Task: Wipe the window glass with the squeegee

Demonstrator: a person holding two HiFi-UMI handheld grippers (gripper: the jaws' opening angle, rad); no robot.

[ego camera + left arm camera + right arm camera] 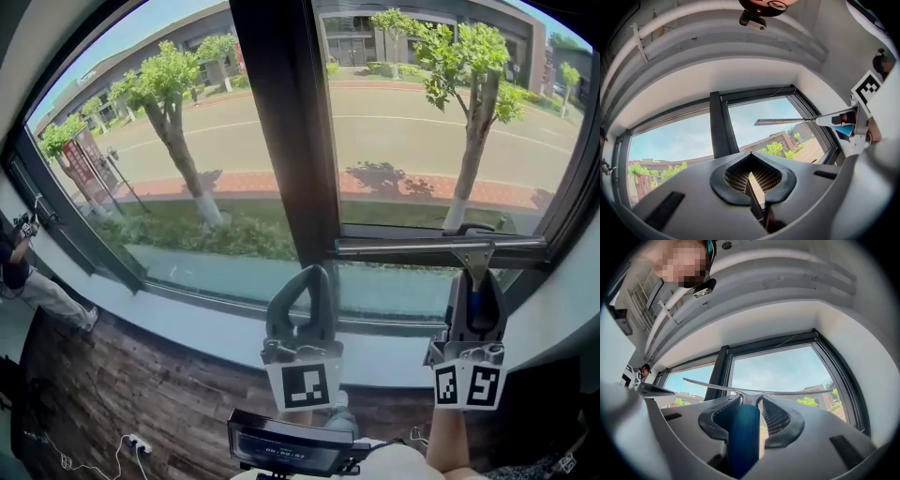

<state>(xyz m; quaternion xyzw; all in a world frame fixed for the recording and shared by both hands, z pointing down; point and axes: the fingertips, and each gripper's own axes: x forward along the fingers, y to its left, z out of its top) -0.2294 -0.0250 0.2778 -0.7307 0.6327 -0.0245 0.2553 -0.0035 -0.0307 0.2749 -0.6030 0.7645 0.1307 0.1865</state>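
Observation:
The squeegee has a blue handle (476,305) and a long metal blade (441,249) lying level across the bottom of the right window pane (422,141). My right gripper (475,279) is shut on the handle and points up at the glass. In the right gripper view the handle (742,437) fills the jaws and the blade (787,393) spans the pane. My left gripper (317,277) is shut on nothing and is held below the dark mullion (286,131). The left gripper view shows its tips (751,157) meeting, with the blade (783,122) off to the right.
The left pane (187,141) looks onto trees and a road. A white sill (216,328) runs under the window above a dark wood floor (141,394). A person (28,281) stands at the far left. A power strip (139,442) lies on the floor.

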